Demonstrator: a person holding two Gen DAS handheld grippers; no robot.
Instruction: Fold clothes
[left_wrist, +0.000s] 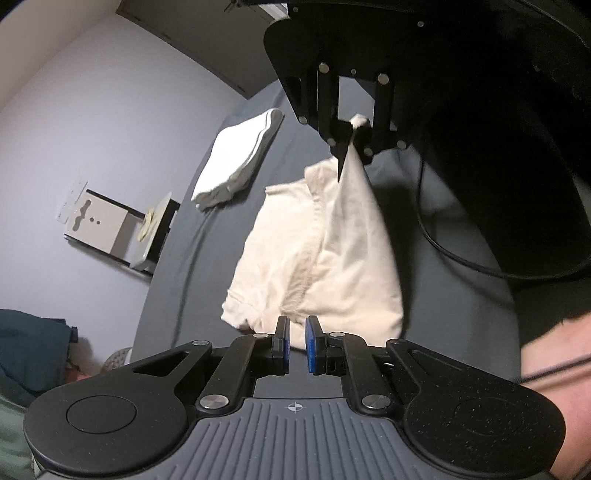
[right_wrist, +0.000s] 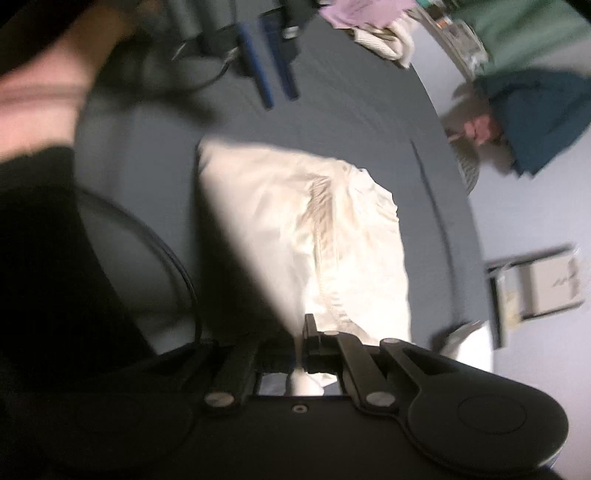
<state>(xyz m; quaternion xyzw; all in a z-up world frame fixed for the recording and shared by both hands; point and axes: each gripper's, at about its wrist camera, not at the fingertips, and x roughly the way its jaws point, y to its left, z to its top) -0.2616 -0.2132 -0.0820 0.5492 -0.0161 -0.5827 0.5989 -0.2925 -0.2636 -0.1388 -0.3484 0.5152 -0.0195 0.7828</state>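
Two black hand-held grippers work over a dark grey, smooth-sheeted bed (left_wrist: 221, 236), and between them lies a cream cotton garment (left_wrist: 325, 258), soft and creased, with a puckered seam running down its middle. The right gripper (left_wrist: 351, 147) has its black fingers pinched tight on a corner of that cloth, which rises into a peak from the bed and hangs in a taut, tent-like fold below the jaws. From its own camera the same right gripper (right_wrist: 299, 332) shows a wad of the pale fabric bunched between the closed fingers, though the view is blurred. The left gripper (left_wrist: 296, 345) hovers at the near hem of the garment with its blue rubber pads (left_wrist: 312, 347) drawn nearly together, a thin gap between them and nothing caught in it. Beyond, towards the wall, sits a flat stack of folded white cloth (left_wrist: 240, 158) with neat layered edges. A glossy black cable (left_wrist: 461, 254) loops across the sheet at the right. Beside the bed stands a pale boxy unit (left_wrist: 107, 229) against the lilac-grey wall.
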